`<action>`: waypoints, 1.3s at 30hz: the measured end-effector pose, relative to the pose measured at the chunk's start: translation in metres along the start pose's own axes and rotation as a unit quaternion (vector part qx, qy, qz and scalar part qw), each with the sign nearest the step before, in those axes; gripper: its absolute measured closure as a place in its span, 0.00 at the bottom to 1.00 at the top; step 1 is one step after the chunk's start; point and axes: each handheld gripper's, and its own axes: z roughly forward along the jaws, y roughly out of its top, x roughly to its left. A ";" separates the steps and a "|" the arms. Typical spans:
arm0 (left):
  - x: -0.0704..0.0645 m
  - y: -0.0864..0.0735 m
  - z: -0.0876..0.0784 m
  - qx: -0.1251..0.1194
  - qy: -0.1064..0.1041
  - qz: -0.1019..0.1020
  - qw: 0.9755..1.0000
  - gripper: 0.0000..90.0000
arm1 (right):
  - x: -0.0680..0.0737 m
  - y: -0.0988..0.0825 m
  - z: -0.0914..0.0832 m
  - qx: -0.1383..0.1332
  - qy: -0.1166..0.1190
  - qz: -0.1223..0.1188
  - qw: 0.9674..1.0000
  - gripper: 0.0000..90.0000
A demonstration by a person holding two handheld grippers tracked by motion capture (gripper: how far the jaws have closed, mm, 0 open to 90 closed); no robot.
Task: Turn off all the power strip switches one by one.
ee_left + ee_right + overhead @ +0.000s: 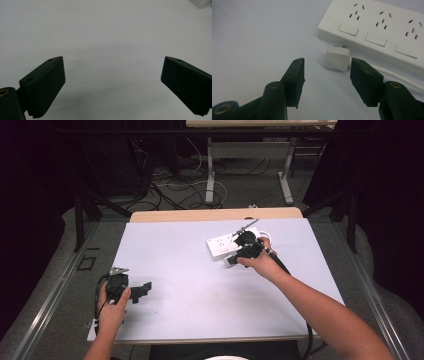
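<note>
A white power strip [382, 27] with several sockets and switches lies on the white table; in the high view the power strip [222, 244] sits right of centre. Just in front of it lies a small white plug adapter [337, 58], prongs toward the strip; in the high view the adapter [230, 262] peeks out by the right hand. My right gripper [327, 68] is open, its jaws short of the adapter with nothing between them; the right gripper [240, 256] is over the strip's near edge. My left gripper [112, 75] is wide open over bare table; the left gripper [145, 287] rests near the left edge.
A thin white cable [397, 76] runs along the strip's near side. The white table top [200, 290] ends in a wooden strip [215, 214] at the back. Beyond it are desk legs and loose cables on the floor [190, 190].
</note>
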 end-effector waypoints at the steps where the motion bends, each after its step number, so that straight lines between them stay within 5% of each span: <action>1: 0.000 0.000 0.000 0.000 0.000 0.000 1.000 0.06 | -0.001 -0.004 0.000 -0.007 -0.002 0.005 1.000 0.49; 10: 0.000 0.000 0.000 0.001 0.000 0.000 1.000 0.06 | -0.019 -0.040 -0.010 -0.022 -0.016 0.044 0.999 0.44; 23: 0.000 0.000 0.000 0.001 0.001 0.000 1.000 0.06 | -0.039 -0.091 -0.034 -0.069 -0.044 0.077 0.994 0.17; 39: -0.001 0.000 -0.001 0.002 -0.001 -0.003 1.000 0.06 | -0.047 -0.152 -0.055 -0.128 -0.091 0.151 0.976 0.00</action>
